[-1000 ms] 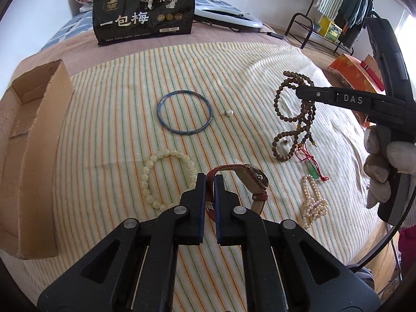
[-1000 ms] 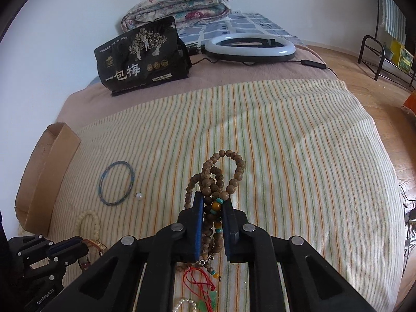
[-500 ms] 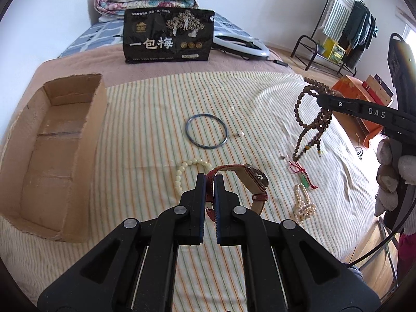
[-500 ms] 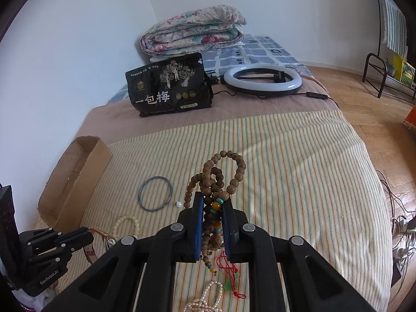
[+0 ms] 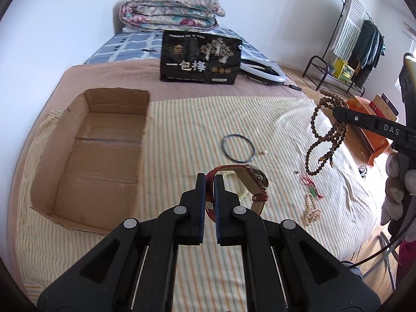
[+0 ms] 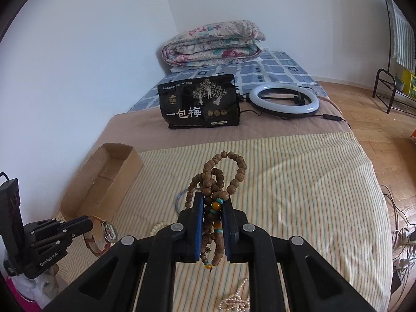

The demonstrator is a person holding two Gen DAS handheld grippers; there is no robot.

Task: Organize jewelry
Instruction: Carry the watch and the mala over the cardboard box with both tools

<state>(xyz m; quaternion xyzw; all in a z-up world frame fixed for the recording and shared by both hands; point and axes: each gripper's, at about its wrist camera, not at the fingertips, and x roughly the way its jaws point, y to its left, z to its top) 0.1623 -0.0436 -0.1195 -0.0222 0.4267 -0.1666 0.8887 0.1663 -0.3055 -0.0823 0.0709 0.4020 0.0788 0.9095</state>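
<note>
While light and limp, wooden bead strand (image 6: pixel 215 197) hangs pinched in right gripper (image 6: pixel 212 230); left gripper (image 5: pixel 210 197) pinches watch (image 5: pixel 249 182) by its pliant strap.

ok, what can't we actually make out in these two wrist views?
- White bead bracelet: left wrist view, mostly hidden behind the watch and the left claw.
- Blue bangle: right wrist view, only a sliver shows beside the wooden bead strand held in the right claw.
- Pearl strand: right wrist view, cut off by the bottom edge and claw body.
- Small earring: left wrist view, too small for detail.
- Cardboard box: right wrist view, floor mostly hidden by its wall.
</note>
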